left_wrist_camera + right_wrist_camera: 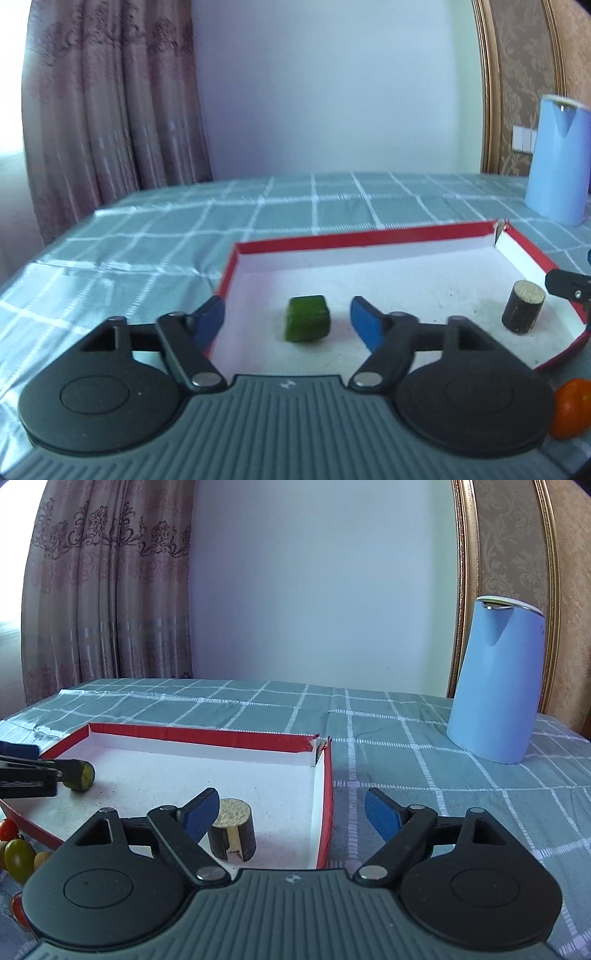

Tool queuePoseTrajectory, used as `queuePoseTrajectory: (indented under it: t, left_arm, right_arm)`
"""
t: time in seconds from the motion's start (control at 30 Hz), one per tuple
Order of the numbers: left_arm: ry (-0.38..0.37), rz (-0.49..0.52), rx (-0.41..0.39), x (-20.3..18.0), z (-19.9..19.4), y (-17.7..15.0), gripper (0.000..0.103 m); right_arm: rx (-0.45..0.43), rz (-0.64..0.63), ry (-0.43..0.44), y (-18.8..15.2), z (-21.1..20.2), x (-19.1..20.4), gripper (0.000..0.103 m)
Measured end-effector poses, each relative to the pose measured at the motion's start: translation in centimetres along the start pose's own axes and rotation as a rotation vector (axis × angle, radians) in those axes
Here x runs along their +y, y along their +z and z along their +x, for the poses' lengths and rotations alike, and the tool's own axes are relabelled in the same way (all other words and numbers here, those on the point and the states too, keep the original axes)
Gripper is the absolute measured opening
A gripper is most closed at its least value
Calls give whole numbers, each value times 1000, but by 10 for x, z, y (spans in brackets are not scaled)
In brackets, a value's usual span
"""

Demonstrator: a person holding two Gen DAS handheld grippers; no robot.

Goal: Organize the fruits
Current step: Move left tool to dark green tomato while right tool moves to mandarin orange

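A green cucumber-like chunk lies on the white floor of a shallow red-rimmed tray. My left gripper is open, with the chunk lying just beyond and between its blue pads, neither of which presses on it. A dark cylinder with a pale cut top stands at the tray's right end. In the right wrist view that cylinder sits just right of the left blue pad of my open right gripper, which straddles the tray's right wall. The green chunk shows at far left.
A tall light-blue kettle stands on the checked green tablecloth right of the tray. Several small tomatoes, red, orange and green-yellow, lie on the cloth before the tray's near rim; one orange tomato shows. Curtains and a wall stand behind.
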State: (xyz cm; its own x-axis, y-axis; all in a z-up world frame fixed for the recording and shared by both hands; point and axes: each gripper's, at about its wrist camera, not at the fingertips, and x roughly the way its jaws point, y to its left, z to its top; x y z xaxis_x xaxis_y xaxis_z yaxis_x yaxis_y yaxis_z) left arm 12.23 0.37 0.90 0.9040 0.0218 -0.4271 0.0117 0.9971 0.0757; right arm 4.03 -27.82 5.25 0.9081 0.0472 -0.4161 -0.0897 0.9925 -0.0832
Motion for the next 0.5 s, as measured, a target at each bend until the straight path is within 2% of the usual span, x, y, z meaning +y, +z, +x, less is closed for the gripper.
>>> queuePoseTrajectory:
  t: [0.1,0.2,0.37,0.5]
  left_arm:
    - [4,-57,-11,21,-20,-10,83]
    - [-43,-137,3,44,-41,-22,95]
    - [-15,-66,37,57,-66,-51,96]
    - [-16,-20,28,56,-78,-60,96]
  right_arm:
    - [-11,9,17,-1,-7,-2,86]
    - [-11,22,44,-3,-14,-2,86]
    - [-8,20,57,-9,-25,0,86]
    - [-9,14,50,-13,-30,2,87]
